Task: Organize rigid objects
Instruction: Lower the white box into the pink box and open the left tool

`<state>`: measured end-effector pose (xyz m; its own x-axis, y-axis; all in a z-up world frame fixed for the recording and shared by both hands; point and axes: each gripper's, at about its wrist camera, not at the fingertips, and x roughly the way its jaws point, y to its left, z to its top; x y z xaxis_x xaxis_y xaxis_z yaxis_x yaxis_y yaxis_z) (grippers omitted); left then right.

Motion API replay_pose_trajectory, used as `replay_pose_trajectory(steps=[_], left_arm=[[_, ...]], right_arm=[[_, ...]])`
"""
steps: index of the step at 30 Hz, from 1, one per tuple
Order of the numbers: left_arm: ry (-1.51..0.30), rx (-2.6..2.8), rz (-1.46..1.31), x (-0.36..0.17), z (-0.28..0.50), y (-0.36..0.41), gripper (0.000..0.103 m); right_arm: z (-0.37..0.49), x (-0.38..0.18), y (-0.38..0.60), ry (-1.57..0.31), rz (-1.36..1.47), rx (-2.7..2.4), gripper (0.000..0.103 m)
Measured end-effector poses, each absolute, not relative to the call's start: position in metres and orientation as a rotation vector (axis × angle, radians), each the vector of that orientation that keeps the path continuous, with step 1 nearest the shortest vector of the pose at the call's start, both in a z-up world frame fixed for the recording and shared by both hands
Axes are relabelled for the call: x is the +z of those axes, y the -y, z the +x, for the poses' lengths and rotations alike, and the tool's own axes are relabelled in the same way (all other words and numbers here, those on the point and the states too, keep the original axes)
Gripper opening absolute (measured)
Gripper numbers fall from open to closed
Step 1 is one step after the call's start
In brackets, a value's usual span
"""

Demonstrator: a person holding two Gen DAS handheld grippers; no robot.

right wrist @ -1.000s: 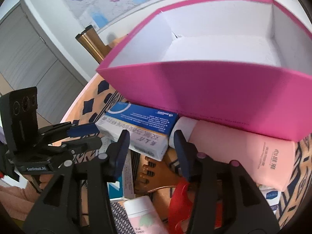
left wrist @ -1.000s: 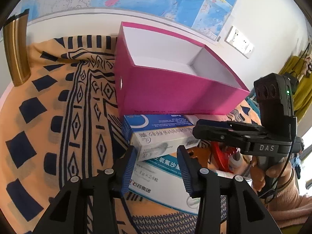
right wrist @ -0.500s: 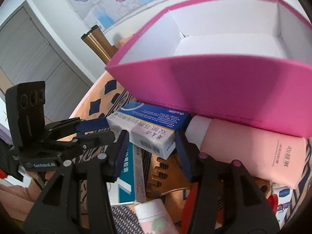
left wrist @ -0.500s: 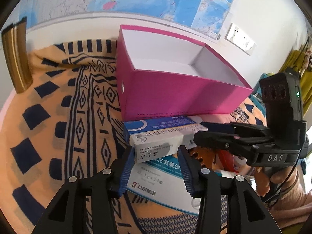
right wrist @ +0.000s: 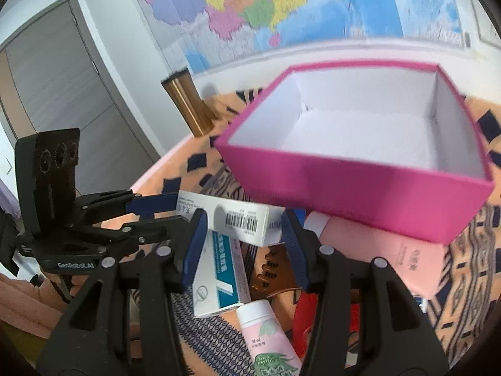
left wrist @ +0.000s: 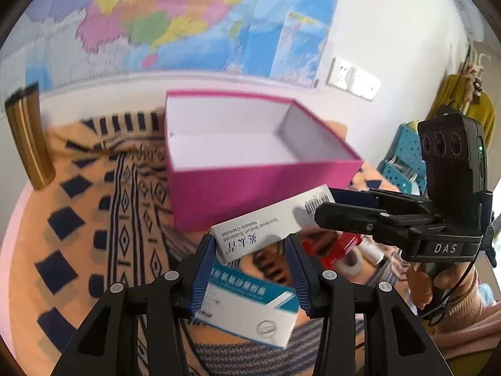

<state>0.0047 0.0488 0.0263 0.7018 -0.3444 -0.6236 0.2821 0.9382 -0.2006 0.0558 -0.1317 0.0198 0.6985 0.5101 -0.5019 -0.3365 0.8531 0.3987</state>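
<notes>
A long white medicine box (left wrist: 269, 225) is held in the air between both grippers, one at each end. My left gripper (left wrist: 252, 260) is shut on its near end. My right gripper (right wrist: 244, 235) is shut on its barcode end (right wrist: 241, 219). The box hangs in front of an open, empty pink box (left wrist: 250, 156), also in the right wrist view (right wrist: 360, 163). A blue and white medicine box (left wrist: 250, 307) lies on the patterned cloth below, also in the right wrist view (right wrist: 219, 275).
A pink tube (right wrist: 375, 250) lies against the pink box. A pink-capped bottle (right wrist: 269, 338), a red object (left wrist: 338, 247) and a brown comb (right wrist: 269, 269) lie nearby. A gold cylinder (left wrist: 28, 138) stands at the back left. The wall with a map is behind.
Both grippers closed on the white medicine box and lifted it off the blue and white box. It now hangs tilted above the cloth, and both views have risen.
</notes>
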Motion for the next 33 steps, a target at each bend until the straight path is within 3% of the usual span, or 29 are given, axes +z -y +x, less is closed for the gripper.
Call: replay_pose_trajectory(steps=[13, 25, 33], left_arm=[[-0.548, -0.331, -0.004, 0.085, 0.041, -0.036, 0.048], [-0.622, -0.257, -0.019, 0.046, 0.128, -0.054, 0.048], [-0.637, -0.197, -0.003, 0.022, 0.124, -0.066, 0.051]], right_arm=[[0.059, 0.08, 0.154, -0.453, 0.218, 0.474, 0.052], [0.145, 0.052, 0.161, -0.528, 0.204, 0.462, 0.052], [0.161, 0.022, 0.15, -0.627, 0.148, 0.494, 0.052]])
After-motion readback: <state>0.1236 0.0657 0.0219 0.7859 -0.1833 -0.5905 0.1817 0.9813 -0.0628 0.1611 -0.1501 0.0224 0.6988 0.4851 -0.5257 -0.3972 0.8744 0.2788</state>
